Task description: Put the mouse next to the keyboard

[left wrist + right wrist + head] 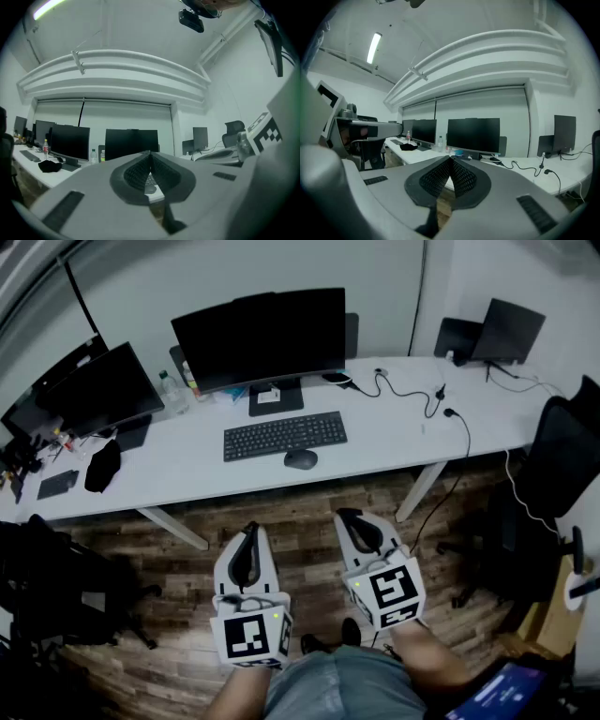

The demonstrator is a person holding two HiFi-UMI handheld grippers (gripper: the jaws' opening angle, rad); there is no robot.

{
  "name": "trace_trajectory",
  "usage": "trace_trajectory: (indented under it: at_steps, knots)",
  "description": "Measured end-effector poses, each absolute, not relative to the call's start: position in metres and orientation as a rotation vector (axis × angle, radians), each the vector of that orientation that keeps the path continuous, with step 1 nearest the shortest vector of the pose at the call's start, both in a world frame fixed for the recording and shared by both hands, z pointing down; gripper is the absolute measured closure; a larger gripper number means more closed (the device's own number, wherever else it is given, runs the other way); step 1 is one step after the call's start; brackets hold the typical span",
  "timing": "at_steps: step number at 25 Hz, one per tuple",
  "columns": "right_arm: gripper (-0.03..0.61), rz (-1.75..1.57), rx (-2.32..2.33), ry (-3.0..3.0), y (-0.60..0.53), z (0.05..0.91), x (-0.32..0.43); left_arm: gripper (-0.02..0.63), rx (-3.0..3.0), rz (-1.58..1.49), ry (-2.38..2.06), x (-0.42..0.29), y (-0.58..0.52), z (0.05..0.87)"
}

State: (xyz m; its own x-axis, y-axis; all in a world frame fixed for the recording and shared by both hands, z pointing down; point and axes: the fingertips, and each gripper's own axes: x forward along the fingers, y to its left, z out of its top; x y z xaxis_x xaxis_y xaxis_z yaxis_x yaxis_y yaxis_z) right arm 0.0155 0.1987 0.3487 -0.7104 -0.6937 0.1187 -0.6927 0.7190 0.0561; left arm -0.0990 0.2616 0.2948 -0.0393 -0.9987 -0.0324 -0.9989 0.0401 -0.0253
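Observation:
A dark mouse [301, 459] lies on the white desk [394, 432], just in front of the right end of the black keyboard [285, 435]. Both grippers hang low over the wooden floor, well short of the desk. My left gripper [249, 527] is shut with nothing held; in the left gripper view its pads [151, 165] meet, and the keyboard and mouse [150, 189] peek out below them. My right gripper [348, 516] is shut and empty too, with its pads [449, 174] pressed together in the right gripper view.
A large monitor [260, 338] stands behind the keyboard, and a second one [101, 390] at the left. A black cloth [102, 466], bottles and cables lie on the desk. Office chairs stand at the right [562, 465] and lower left [47, 587]. A person's legs show below.

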Motion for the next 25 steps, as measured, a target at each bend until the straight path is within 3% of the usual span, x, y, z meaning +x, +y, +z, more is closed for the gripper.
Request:
trace_trajectory:
  at_steps: [7,8,9,10,25]
  knots:
    - [0.564,-0.006,1.121,-2.820,0.204,0.347,0.008,0.609,-2.154,0.021,2.228,-0.105,0.265,0.295]
    - [0.520,0.012,1.098,-2.838,0.206,0.347,0.004,0.609,-2.157,0.023,2.227,-0.107,0.266,0.295]
    - [0.387,0.028,1.072,-2.853,0.208,0.347,-0.001,0.609,-2.159,0.025,2.225,-0.109,0.267,0.296]
    - [0.331,0.033,1.056,-2.863,0.210,0.347,-0.005,0.609,-2.162,0.028,2.221,-0.112,0.268,0.296]
    - [0.337,-0.026,1.030,-2.813,0.182,0.364,-0.049,0.609,-2.235,-0.017,2.214,-0.152,0.239,0.326]
